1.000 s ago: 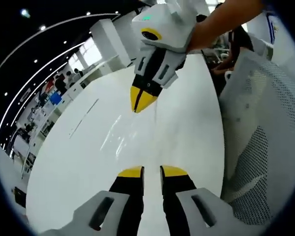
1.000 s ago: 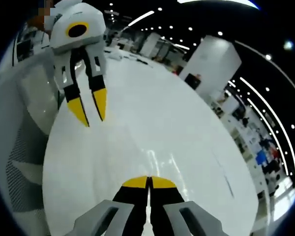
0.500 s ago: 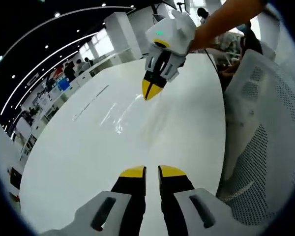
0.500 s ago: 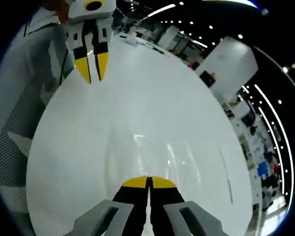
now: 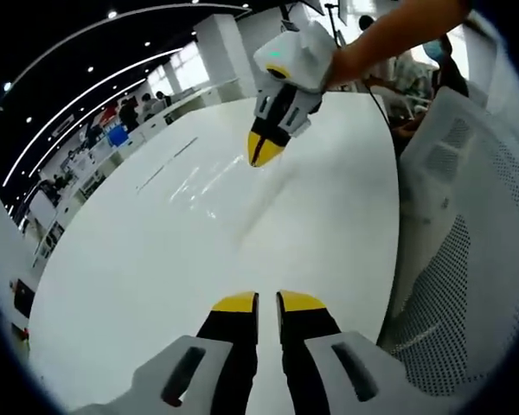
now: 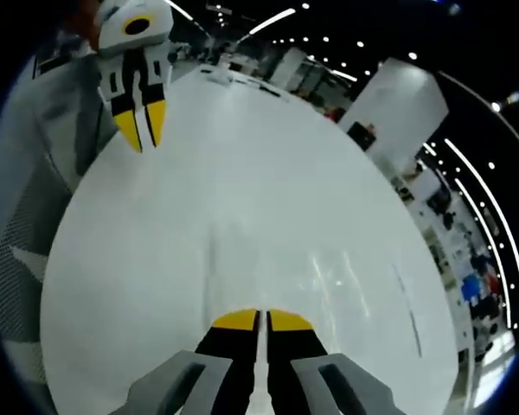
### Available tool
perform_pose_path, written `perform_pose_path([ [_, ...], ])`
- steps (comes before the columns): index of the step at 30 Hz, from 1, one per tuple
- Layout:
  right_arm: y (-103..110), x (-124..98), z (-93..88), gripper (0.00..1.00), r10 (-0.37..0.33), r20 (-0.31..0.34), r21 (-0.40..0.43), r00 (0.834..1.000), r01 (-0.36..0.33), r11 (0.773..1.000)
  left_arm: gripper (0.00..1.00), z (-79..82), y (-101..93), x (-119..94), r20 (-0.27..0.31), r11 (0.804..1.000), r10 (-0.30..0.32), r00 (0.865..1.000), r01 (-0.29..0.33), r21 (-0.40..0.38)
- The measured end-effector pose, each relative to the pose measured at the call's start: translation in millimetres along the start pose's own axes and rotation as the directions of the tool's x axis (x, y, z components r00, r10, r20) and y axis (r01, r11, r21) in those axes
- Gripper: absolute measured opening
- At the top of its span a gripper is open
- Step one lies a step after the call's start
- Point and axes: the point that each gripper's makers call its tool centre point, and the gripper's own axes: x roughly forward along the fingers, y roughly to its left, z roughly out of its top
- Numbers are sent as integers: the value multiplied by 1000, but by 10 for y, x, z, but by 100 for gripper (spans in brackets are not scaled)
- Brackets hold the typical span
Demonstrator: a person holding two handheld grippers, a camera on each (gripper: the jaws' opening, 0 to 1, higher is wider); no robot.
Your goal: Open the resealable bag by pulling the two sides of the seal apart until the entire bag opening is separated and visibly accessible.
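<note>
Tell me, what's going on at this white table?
A person holds a gripper in each hand over a white table, facing each other. The right gripper has its fingers pressed together; the left gripper shows a thin slit between its fingers. Faint glossy creases on the table between them may be a clear resealable bag, but it is too transparent to tell whether either gripper holds it or whether its seal is open.

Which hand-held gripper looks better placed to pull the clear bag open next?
Probably the right: the right hand-held gripper seems closed on the faint clear bag at its edge. The left hand-held gripper shows a gap between its jaws, apparently gripping nothing.
</note>
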Motion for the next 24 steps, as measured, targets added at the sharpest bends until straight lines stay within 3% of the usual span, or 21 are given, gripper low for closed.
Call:
perform_pose_path([
  [2, -108, 70, -55, 9, 1, -13, 0, 1000, -1, 1000, 6, -65, 18, -30, 2, 999, 14, 1000, -14, -39],
  [3, -173, 112, -36, 11, -4, -4, 57, 1000, 4, 998, 5, -140, 11, -32, -12, 999, 12, 1000, -12, -45],
  [4, -191, 140, -44, 12, -4, -7, 57, 1000, 5, 998, 5, -146, 13, -38, -13, 999, 12, 1000, -13, -47],
  [5, -147, 156, 0, 12, 18, 28, 40, 999, -19, 999, 5, -190, 28, -50, -21, 998, 14, 1000, -16, -67],
  [7, 31, 172, -132, 13, 74, 21, 150, 997, -76, 986, 6, -175, 17, -34, -16, 998, 12, 1000, -13, -69],
  [11, 157, 115, -119, 16, 88, 57, 210, 994, -98, 973, 7, -170, -23, -19, -16, 998, 7, 1000, -8, -60],
  [14, 138, 81, -106, 20, 75, 72, 245, 995, -91, 965, 9, -172, -16, -26, -17, 998, 8, 1000, -9, -64],
  [18, 52, -16, 39, 36, 23, 164, 376, 986, -84, 923, 8, -155, 18, -46, -9, 998, 20, 1000, -20, -58],
  [21, -17, -83, 45, 45, -7, 172, 392, 985, -62, 918, 9, -151, 32, -58, -9, 998, 23, 1000, -24, -57],
  [24, -57, -161, 65, 51, -38, 184, 450, 982, -50, 891, 12, -154, 53, -81, -10, 997, 33, 999, -33, -65],
])
